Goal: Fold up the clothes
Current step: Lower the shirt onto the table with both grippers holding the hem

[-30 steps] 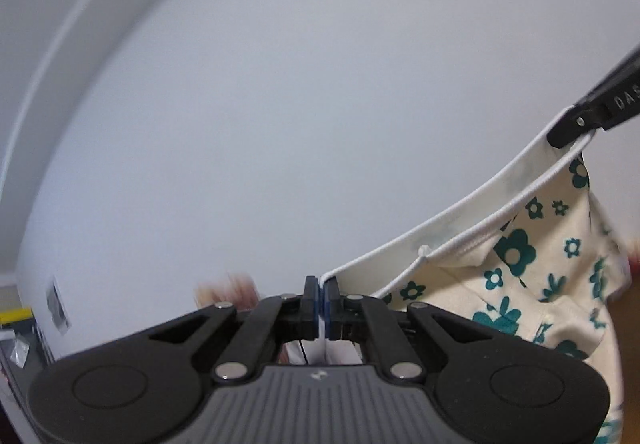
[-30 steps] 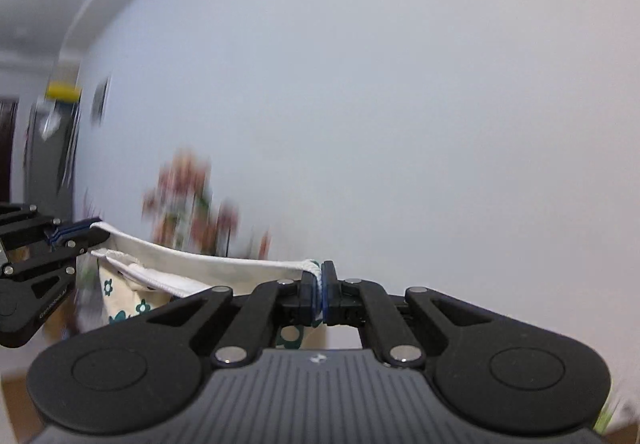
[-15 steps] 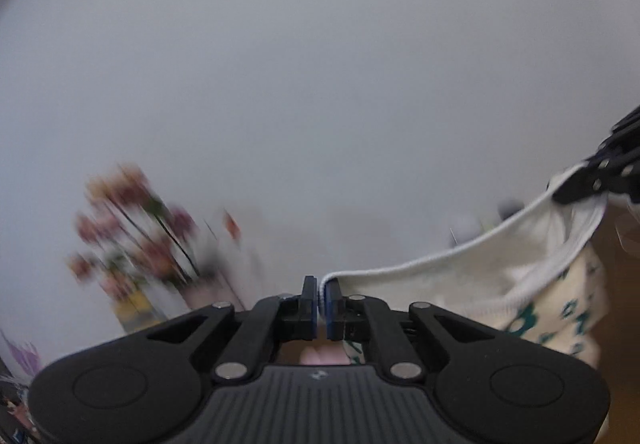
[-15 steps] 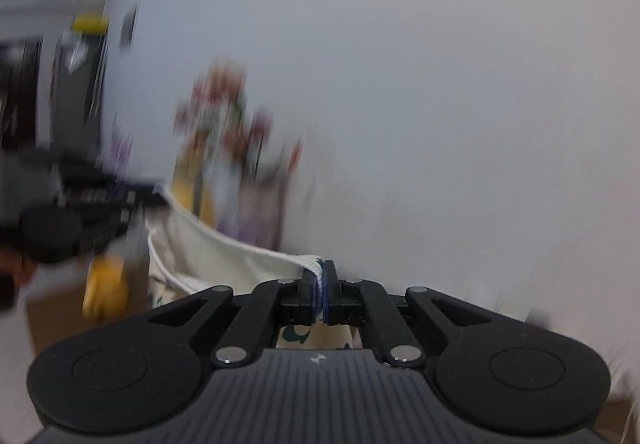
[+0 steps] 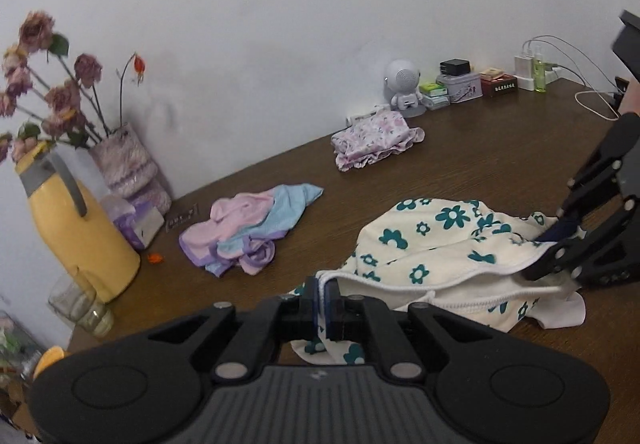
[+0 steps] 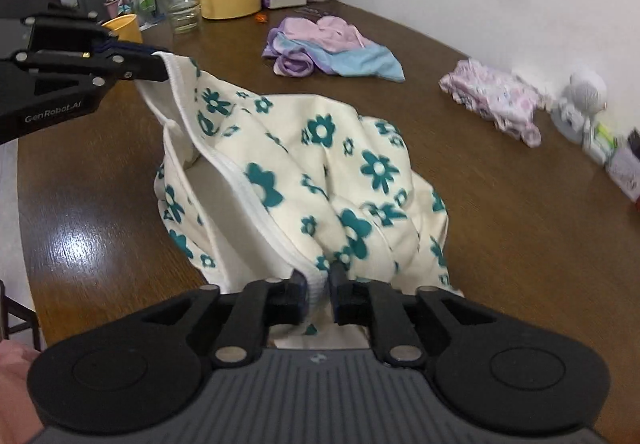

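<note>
Left claw and right claw each pinch the white hem of the floral garment, which sags onto the brown counter between them. Beyond it lie a pink-blue garment and a folded lilac garment; far left stands a yellow jug.

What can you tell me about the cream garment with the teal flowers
The cream garment is soft cloth printed with teal flowers, with a white ribbed band along its edge. It lies crumpled on the brown table. The left tongs and right tongs each pinch the band, one corner lifted.
</note>
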Available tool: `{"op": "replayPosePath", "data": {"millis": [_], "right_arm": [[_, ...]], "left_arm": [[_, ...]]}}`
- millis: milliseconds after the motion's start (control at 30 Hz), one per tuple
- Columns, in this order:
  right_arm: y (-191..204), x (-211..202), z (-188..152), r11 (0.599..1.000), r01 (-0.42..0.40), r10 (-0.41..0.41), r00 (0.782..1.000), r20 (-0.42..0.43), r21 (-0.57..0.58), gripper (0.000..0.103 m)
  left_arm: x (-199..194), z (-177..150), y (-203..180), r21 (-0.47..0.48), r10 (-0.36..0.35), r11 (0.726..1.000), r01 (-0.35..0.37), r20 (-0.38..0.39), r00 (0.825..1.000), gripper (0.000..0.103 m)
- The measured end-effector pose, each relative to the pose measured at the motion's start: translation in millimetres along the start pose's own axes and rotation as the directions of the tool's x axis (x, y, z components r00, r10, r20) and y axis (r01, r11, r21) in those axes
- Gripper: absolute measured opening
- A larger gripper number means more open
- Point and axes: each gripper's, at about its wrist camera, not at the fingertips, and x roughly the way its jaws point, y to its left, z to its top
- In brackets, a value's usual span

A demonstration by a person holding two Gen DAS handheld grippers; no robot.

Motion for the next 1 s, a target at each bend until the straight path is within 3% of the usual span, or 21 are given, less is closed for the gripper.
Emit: {"op": "replayPosePath", "data": {"millis": [33,100,233,367,433,533,633,767,867,933,1000], "right_arm": [[4.8,-4.0,2.0,0.999,0.019,-0.018,1.000,0.015,-0.027,0.034],[14.2,-4.7,5.8,0.992,0.079,-0.075,0.996,0.047,-0.098,0.040],[21.4,-3.8,15.2,0.962,0.179,-0.165,0.983,0.084,-0.206,0.040],[21.3,5.2,21.3,0.959,0.162,-0.160,0.987,0.027,-0.234,0.037],[12.3,8.5,25.1,0.980,0.096,-0.101,0.995,-0.017,-0.173,0.004],[-11.0,1.7,33.8,0.999,0.052,-0.052,0.999,0.004,-0.015,0.004],[-37.8,-12.6,41.2,0.987,-0.004,-0.008,0.997,0.074,0.158,0.004],[-55.0,-29.8,48.8,0.954,-0.090,0.043,0.985,0.165,0.287,0.004],[-50.9,-38.7,54.1,0.945,-0.136,0.073,0.974,0.214,0.299,0.004],[-47.0,-38.9,57.8,0.944,-0.157,0.092,0.970,0.225,0.289,0.004],[-43.6,-38.2,59.9,0.948,-0.157,0.095,0.970,0.226,0.278,0.004]], "left_arm": [[-1.5,1.9,-2.2,0.010,0.003,1.000,-0.004,0.007,1.000,0.002],[-4.6,5.3,-6.5,0.029,0.010,1.000,-0.010,0.019,1.000,0.002],[-10.6,6.8,-11.0,0.048,0.013,0.999,-0.015,0.037,0.999,0.002],[-13.4,7.0,-12.9,0.059,0.017,0.998,-0.019,0.039,0.999,0.002],[-14.5,7.2,-13.1,0.060,0.016,0.998,-0.019,0.037,0.999,0.003],[-11.5,4.5,-10.5,0.030,0.005,1.000,-0.005,0.007,1.000,0.007],[-5.1,0.1,-6.0,-0.043,-0.009,0.999,0.008,-0.039,0.999,0.013],[7.1,-6.8,4.4,-0.220,-0.078,0.974,0.051,-0.117,0.990,0.034],[11.9,-11.5,11.5,-0.338,-0.146,0.937,0.088,-0.150,0.978,0.035],[10.5,-13.5,13.4,-0.360,-0.135,0.930,0.072,-0.154,0.979,0.034],[7.2,-14.7,17.7,-0.368,-0.114,0.928,0.052,-0.150,0.982,0.024]]}}
